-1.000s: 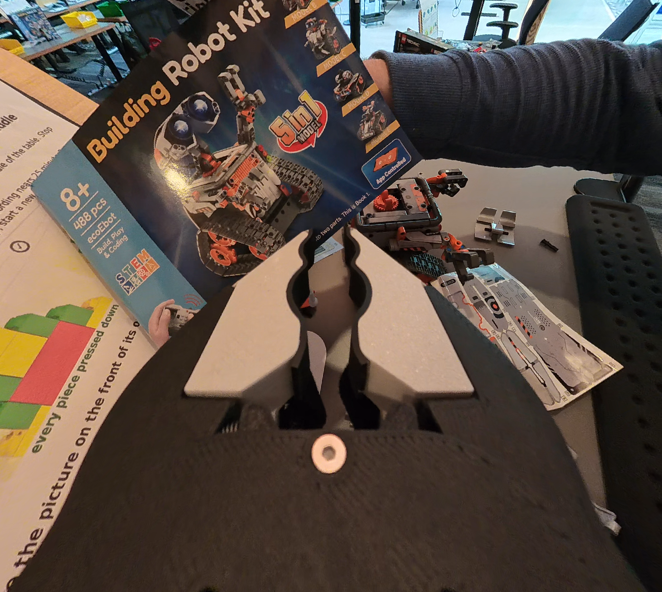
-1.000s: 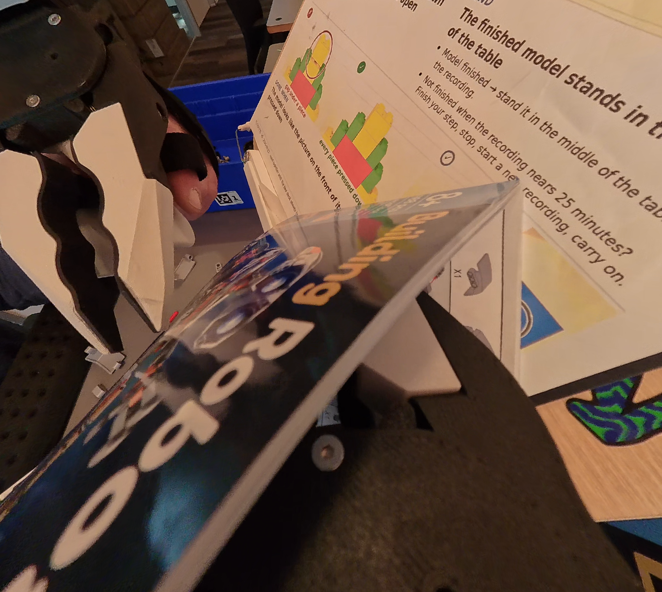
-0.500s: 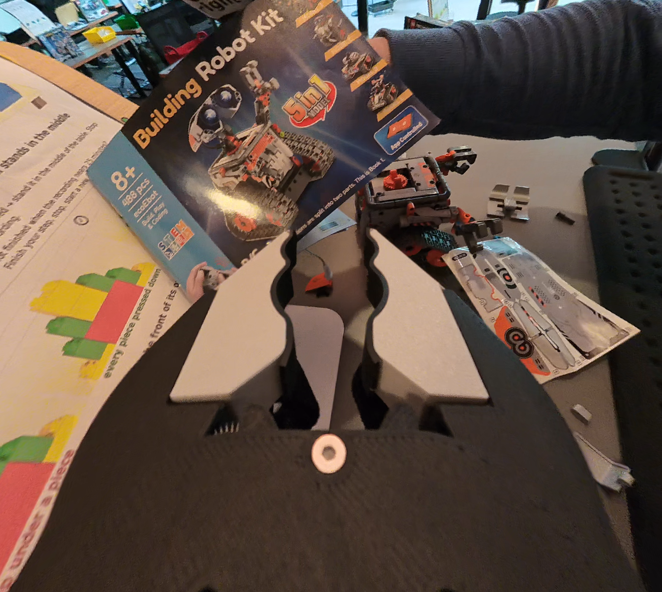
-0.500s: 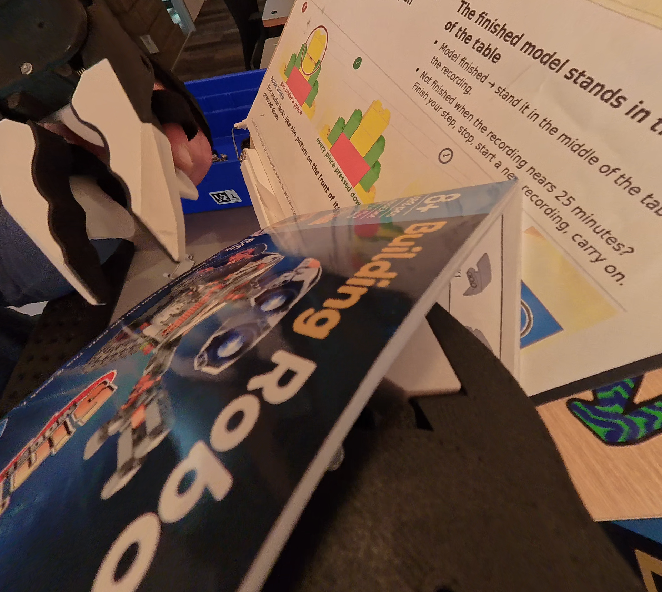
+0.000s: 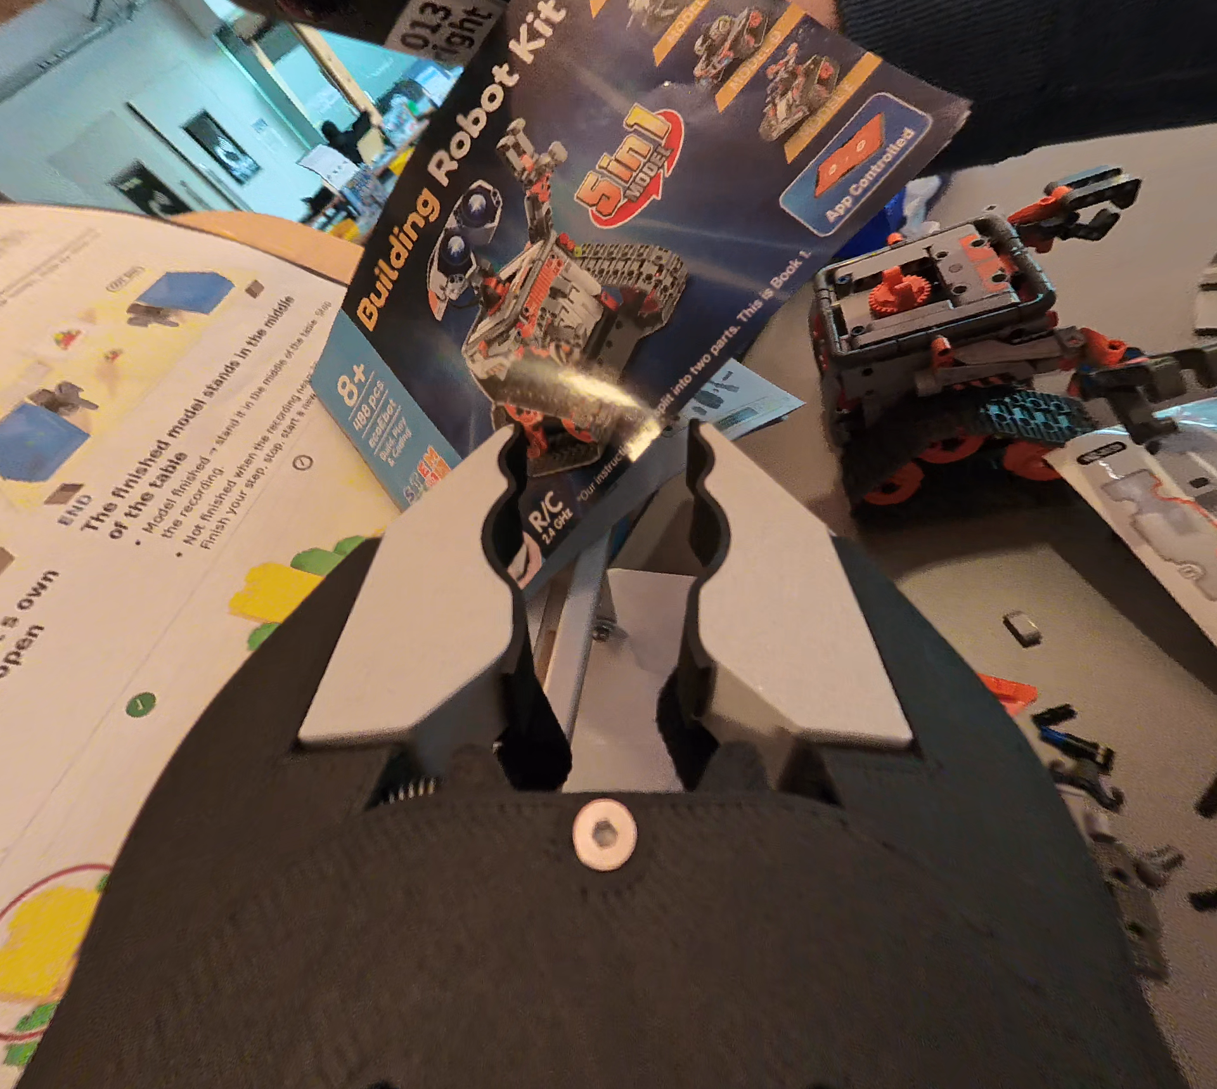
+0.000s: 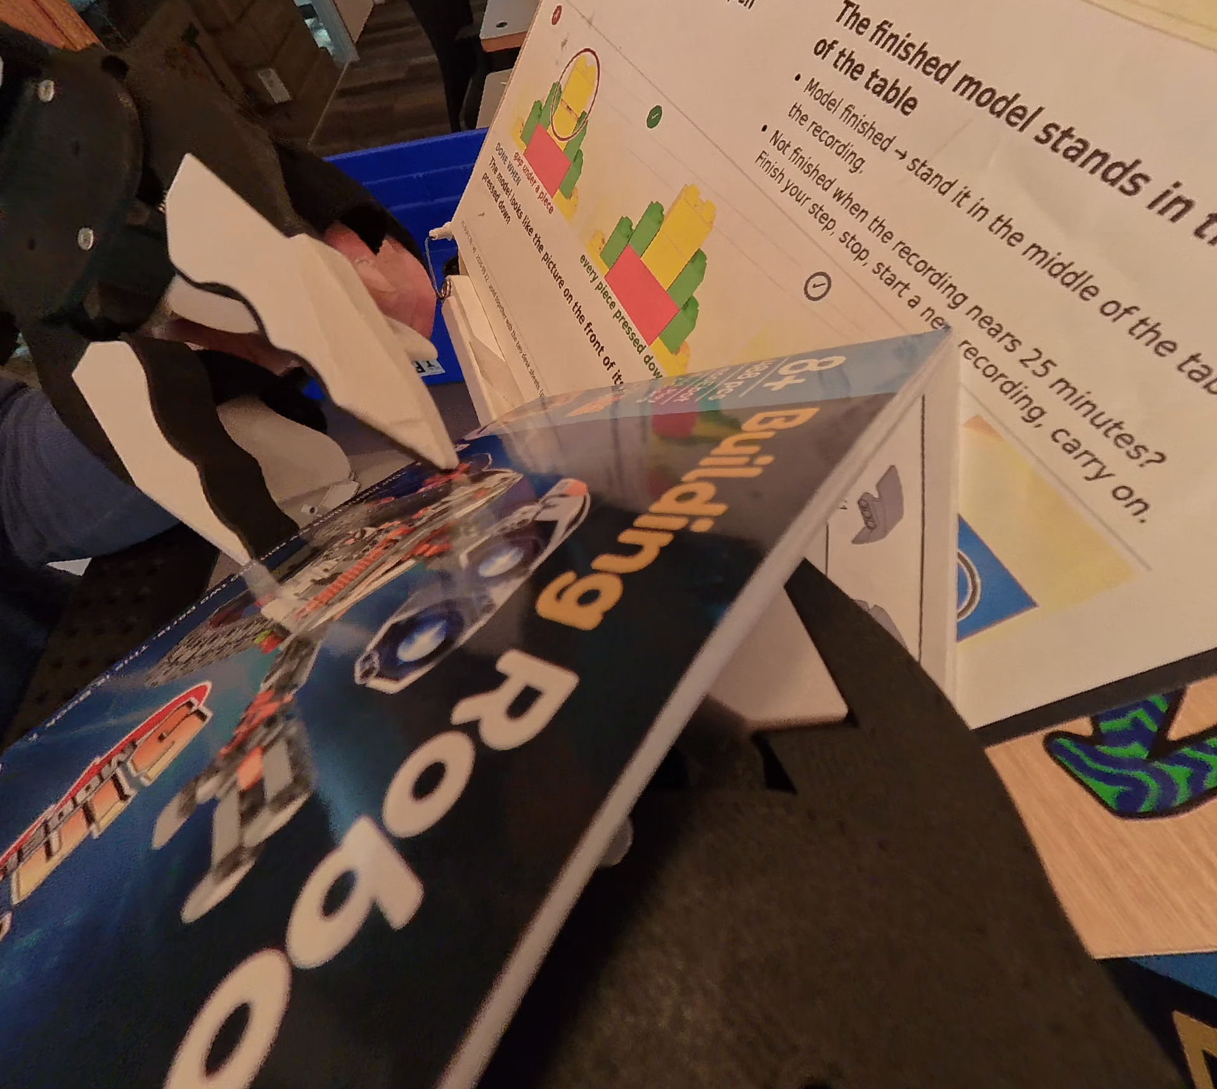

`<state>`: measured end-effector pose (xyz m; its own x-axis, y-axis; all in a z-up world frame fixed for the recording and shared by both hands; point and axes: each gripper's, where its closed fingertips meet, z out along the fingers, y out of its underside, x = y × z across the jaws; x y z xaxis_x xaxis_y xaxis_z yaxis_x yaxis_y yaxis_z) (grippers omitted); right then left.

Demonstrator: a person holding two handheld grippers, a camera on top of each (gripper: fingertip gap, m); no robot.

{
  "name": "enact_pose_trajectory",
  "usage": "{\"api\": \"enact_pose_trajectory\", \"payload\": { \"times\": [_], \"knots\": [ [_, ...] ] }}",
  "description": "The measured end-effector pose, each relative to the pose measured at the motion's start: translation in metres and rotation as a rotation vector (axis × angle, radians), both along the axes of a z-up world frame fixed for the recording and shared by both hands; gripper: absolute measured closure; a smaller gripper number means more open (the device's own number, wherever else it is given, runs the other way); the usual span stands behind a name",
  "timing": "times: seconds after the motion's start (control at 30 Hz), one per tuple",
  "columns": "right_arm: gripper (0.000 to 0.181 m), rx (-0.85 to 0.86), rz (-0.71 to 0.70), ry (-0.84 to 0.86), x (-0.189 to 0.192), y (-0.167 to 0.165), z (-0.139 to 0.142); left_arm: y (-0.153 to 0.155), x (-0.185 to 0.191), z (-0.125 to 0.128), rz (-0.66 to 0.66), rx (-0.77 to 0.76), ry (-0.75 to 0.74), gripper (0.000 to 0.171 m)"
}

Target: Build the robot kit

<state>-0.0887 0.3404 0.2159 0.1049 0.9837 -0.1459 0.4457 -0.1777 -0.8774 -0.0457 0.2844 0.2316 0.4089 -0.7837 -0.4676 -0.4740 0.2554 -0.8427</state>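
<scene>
On the grey surface (image 5: 922,583) beside a half-built orange-and-grey tracked robot model (image 5: 948,346), the right hand-held gripper (image 6: 757,655) pinches a glossy dark-blue instruction booklet (image 5: 632,188) aloft, while the left hand-held gripper (image 5: 602,491), jaws parted, straddles its lower corner, one fingertip (image 6: 428,445) touching the cover.

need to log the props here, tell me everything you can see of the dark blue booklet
The booklet is thin, glossy and dark blue, with a light blue strip along one edge and a printed tracked robot model plus small pictures of others on its cover. It is held tilted above the table, closed, by the right gripper, whose fingers it mostly hides. The left gripper, open, straddles its lower edge; in the right wrist view one fingertip appears to touch the cover.
</scene>
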Motion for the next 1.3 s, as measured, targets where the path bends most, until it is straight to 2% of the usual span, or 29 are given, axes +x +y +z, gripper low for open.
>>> {"api": "enact_pose_trajectory", "payload": {
  "times": [0.17,0.27,0.3,0.43,0.6,0.7,0.73,0.77,0.8,0.83,0.93,1.0,1.03,1.2,1.3],
  "knots": [
    [0.159,-0.009,0.0,0.01,0.0,0.0,0.003,0.003,0.006,0.005,0.039,0.122,0.012,0.14],
    [0.157,-0.009,0.004,0.017,-0.002,0.0,0.009,0.0,0.006,0.011,0.057,0.169,0.02,0.147],
    [0.181,-0.002,0.006,0.011,-0.003,0.0,0.011,0.0,0.006,0.011,0.065,0.172,0.025,0.147],
    [0.181,0.018,0.027,-0.02,-0.007,-0.002,0.015,-0.003,0.004,0.015,0.077,0.205,0.044,0.152],
    [0.181,0.073,0.049,-0.055,-0.012,-0.011,0.036,-0.013,-0.002,0.037,0.093,0.273,0.019,0.155],
    [0.085,0.116,0.063,-0.07,-0.019,-0.016,0.053,-0.018,-0.009,0.053,0.11,0.32,-0.025,0.156],
    [0.096,0.13,0.072,-0.067,-0.023,-0.019,0.06,-0.02,-0.012,0.059,0.115,0.338,-0.035,0.156],
    [0.07,0.145,0.08,-0.064,-0.027,-0.022,0.067,-0.022,-0.014,0.065,0.122,0.354,-0.047,0.156],
    [0.083,0.163,0.08,-0.063,-0.03,-0.022,0.073,-0.023,-0.018,0.071,0.136,0.372,-0.059,0.156],
    [0.159,0.187,0.078,-0.063,-0.034,-0.023,0.08,-0.024,-0.022,0.076,0.15,0.389,-0.074,0.156],
    [0.159,0.277,0.085,-0.059,-0.05,-0.024,0.098,-0.024,-0.037,0.087,0.189,0.43,-0.111,0.156],
    [0.178,0.325,0.093,-0.092,-0.062,-0.02,0.097,-0.022,-0.05,0.085,0.217,0.421,-0.111,0.156],
    [0.181,0.36,0.1,-0.12,-0.068,-0.016,0.094,-0.018,-0.058,0.08,0.235,0.408,-0.103,0.157],
    [0.181,0.464,0.251,-0.258,-0.101,-0.016,0.053,-0.013,-0.084,0.038,0.319,0.312,-0.064,0.155],
    [0.181,0.465,0.338,-0.298,-0.114,-0.02,0.024,-0.013,-0.092,0.013,0.356,0.296,-0.011,0.154]
  ]
}}
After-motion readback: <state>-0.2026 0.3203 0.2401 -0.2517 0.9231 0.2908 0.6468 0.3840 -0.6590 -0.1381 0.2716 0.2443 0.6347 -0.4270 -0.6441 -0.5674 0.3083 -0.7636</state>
